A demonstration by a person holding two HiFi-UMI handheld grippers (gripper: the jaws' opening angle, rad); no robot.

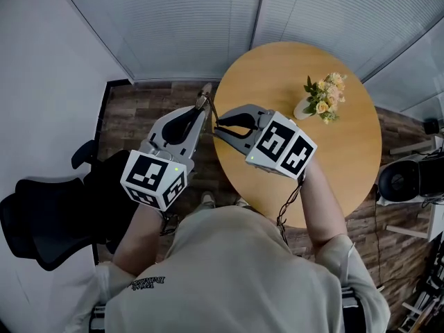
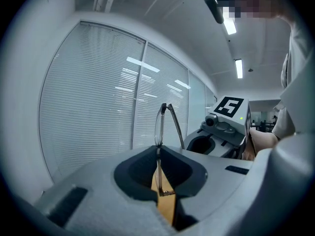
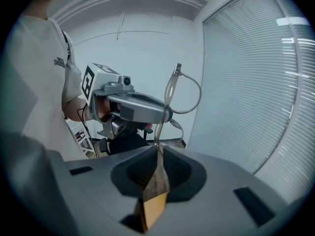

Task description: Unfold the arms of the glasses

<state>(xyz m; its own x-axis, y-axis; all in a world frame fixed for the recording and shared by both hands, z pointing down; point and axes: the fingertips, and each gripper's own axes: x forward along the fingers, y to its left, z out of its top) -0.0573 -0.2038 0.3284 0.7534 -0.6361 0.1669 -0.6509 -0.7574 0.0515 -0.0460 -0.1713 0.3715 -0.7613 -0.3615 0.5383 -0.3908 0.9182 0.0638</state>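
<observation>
While the person stands at the table's edge: both forearms reach forward, one tongs in each hand, tips nearly meeting.
glasses (image 2: 158, 124): held up in the air between the two tongs, just off the rim of the table (image 1: 347, 144), over the floor (image 1: 149, 109); thin frame, clear lenses.
left tongs (image 2: 158, 154): clenched on the front frame, which stands edge-on out of the tips.
right tongs (image 3: 158, 149): clenched on the far end of one arm (image 2: 175, 127); from the tips that arm climbs to the hinge.
arm: stands off from the frame at an angle and meets it at the top corner; not flat against the lenses.
second arm: cannot make it out in any view.
left cube (image 1: 154, 179): black-and-white markers, rides at the back of the left tongs above the person's hand.
right cube (image 1: 281, 146): same markers, sits over the table's rim; a thin cable hangs from under it.
table: round, pale wood.
flowers (image 1: 325, 97): small pale bunch in a white vase (image 1: 303, 109), standing on the table well apart from the tongs.
chair (image 1: 48, 220): black, on the person's left, beside the left forearm.
blinds (image 1: 208, 19): white slats, shut, across the glass wall beyond the table.
floor: dark wood planks.
</observation>
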